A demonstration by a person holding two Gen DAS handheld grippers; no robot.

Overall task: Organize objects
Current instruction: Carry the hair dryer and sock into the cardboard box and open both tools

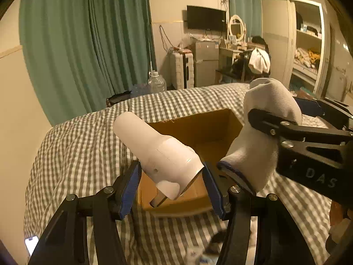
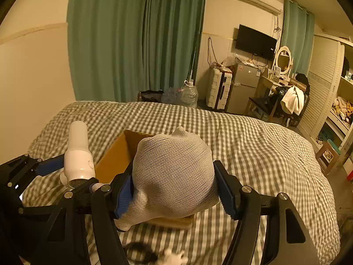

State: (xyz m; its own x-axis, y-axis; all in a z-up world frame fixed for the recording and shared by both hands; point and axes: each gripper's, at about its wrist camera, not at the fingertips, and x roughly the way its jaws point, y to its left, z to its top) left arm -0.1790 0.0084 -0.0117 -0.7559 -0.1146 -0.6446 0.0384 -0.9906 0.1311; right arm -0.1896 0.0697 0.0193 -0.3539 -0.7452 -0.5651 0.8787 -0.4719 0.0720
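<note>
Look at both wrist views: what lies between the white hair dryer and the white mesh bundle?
The open cardboard box, resting on the checked bedcover. It shows between the hair dryer and mesh bundle in both views.

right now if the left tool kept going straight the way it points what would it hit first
Most likely the open cardboard box on the checked bedspread. The left tool, clamped on a white hair dryer, points down over its opening, so the dryer would probably reach it first. Depth is hard to judge.

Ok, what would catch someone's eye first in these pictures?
Two white things held up over the open cardboard box on the checked bed: a hair dryer in the left gripper, and a bundled mesh cloth in the right gripper. Green curtains hang behind.
</note>
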